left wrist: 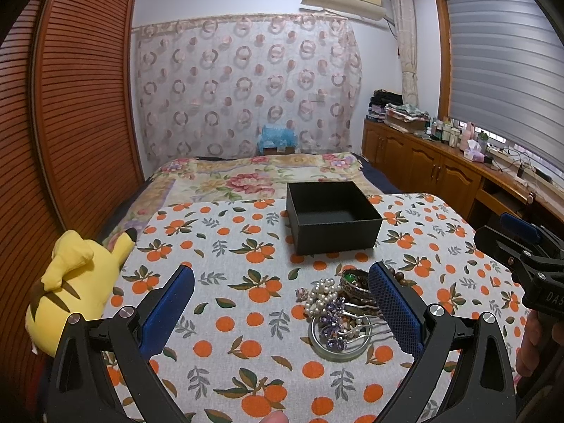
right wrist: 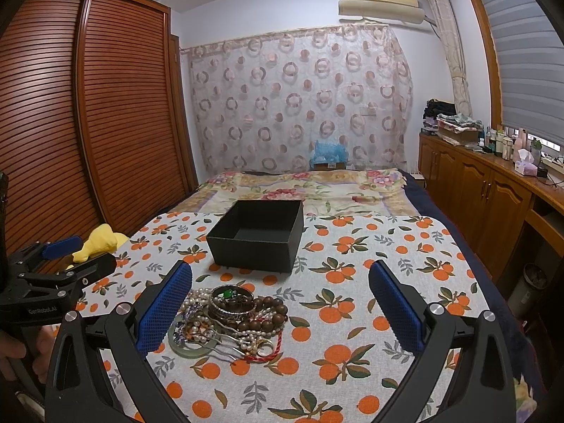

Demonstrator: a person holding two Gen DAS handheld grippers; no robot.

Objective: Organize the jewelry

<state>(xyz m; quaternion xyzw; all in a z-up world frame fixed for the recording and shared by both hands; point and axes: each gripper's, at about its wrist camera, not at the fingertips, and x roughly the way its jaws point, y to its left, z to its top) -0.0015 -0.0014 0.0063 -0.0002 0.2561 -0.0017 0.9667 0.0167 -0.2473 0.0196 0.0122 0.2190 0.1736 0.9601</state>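
A pile of jewelry lies on the orange-print cloth: pearl strands, a purple flower hairpin, a carved bangle, a pale jade bangle. The right wrist view shows the same jewelry pile with brown wooden beads and a red cord. An open, empty black box stands just beyond it. My left gripper is open, its right pad beside the pile. My right gripper is open too, left pad next to the pile. Each gripper shows at the edge of the other's view, nothing held.
A yellow plush toy lies off the table's left edge. The cloth-covered table stands on a bed with a floral blanket. A slatted wardrobe is left, wooden cabinets right.
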